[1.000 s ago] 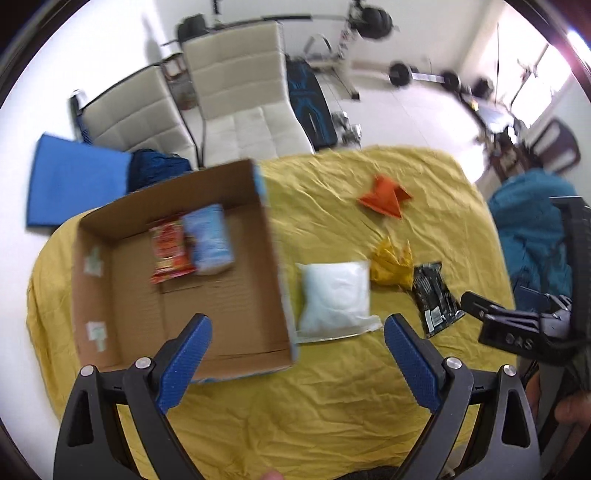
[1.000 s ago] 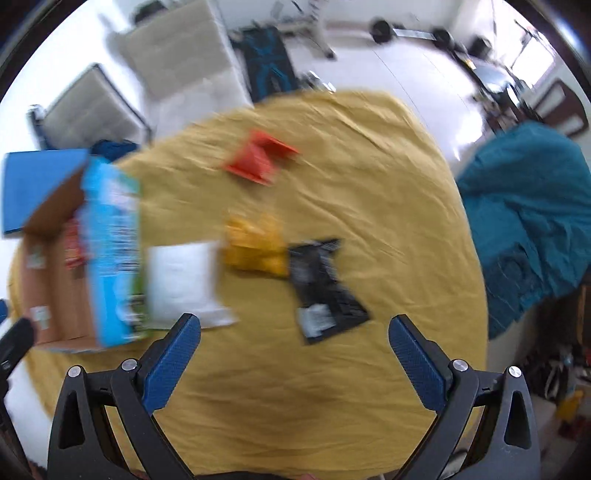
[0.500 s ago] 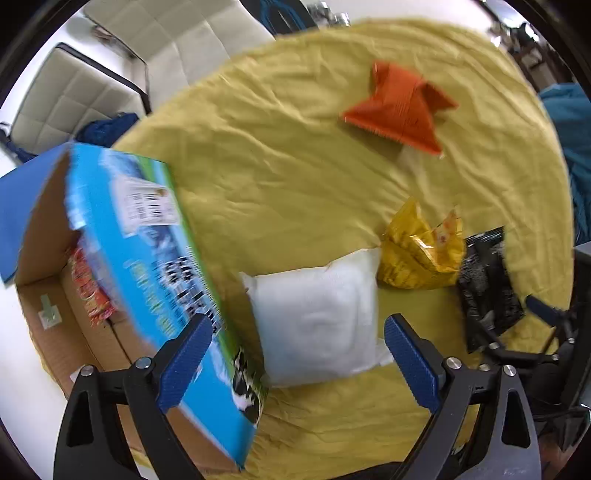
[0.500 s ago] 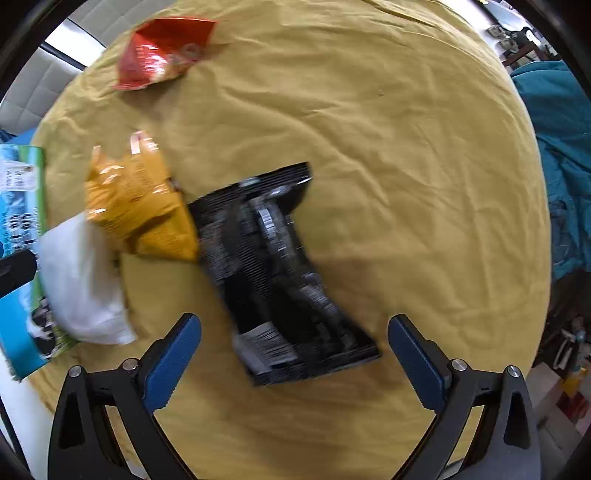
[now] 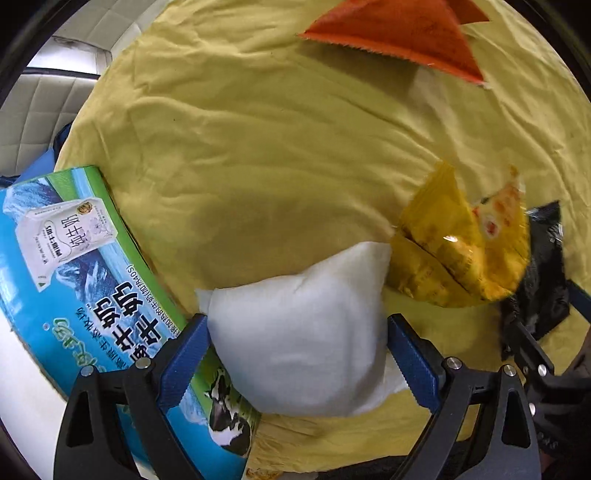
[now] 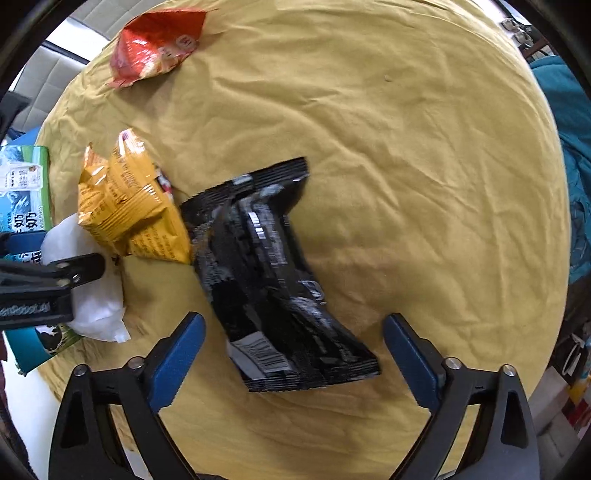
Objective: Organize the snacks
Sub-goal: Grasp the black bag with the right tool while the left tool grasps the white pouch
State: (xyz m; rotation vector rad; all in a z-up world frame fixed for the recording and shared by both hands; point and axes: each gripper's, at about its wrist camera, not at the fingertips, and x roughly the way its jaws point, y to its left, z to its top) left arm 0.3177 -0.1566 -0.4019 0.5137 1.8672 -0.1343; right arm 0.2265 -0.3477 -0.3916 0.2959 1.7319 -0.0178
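Observation:
A puffy white packet point(image 5: 306, 332) lies on the yellow cloth, and my left gripper point(image 5: 297, 354) stands open with a blue pad on either side of it. Beside the packet rests a yellow snack bag point(image 5: 461, 243) point(image 6: 129, 206). In the right wrist view a black snack bag point(image 6: 273, 273) lies lengthwise between the open fingers of my right gripper point(image 6: 293, 354), its near end level with the pads. An orange-red bag point(image 5: 399, 33) point(image 6: 155, 44) sits farther back. The printed blue cardboard box point(image 5: 85, 280) point(image 6: 22, 192) stands against the white packet's left side.
The round table wears a wrinkled yellow cloth point(image 6: 406, 166). A white padded chair point(image 5: 33, 107) stands behind the table at the left. Teal fabric point(image 6: 570, 147) lies off the table's right edge. The left gripper's black arm point(image 6: 40, 284) shows at the right wrist view's left edge.
Both grippers have dropped close to the table. The left one now straddles the white packet; the right one has come down around the black bag. The box interior has left view.

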